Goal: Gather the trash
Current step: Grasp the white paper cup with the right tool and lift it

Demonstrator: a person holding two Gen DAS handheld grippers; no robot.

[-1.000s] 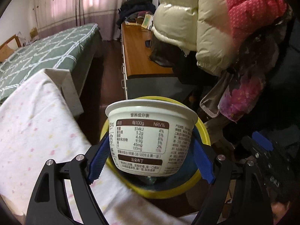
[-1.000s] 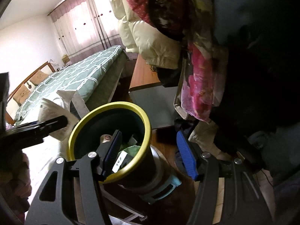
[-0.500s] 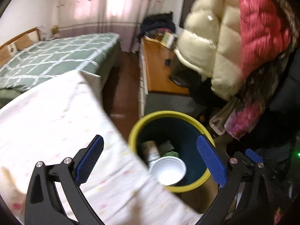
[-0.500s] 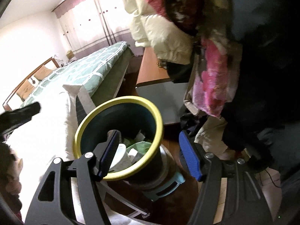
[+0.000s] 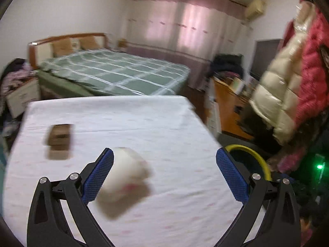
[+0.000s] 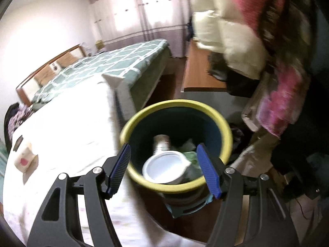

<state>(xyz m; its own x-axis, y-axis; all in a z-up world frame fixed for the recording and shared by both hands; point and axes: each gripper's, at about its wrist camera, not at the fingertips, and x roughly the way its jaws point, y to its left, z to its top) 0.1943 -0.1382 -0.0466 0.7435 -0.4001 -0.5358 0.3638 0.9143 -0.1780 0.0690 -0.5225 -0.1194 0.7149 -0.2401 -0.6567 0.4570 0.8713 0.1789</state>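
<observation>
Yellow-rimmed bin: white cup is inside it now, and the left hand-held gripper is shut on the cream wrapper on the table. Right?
Partly. The white cup does lie in the yellow-rimmed bin, per the right wrist view. But the left hand-held gripper is open, not shut: the left wrist view shows the cream wrapper on the table, ungripped.

A bed [image 5: 115, 76] with a green, white-checked cover sits at about eleven o'clock in the left wrist view, its wooden headboard [image 5: 67, 41] at ten. Pink-banded curtains [image 5: 185, 30] hang at twelve. A wooden cabinet [image 5: 230, 107] stands at three o'clock, with a cream puffer jacket [image 5: 275, 94] and a red one [image 5: 312, 61] hanging beside it. A white cloth [image 5: 127, 123] covers the near surface.
</observation>
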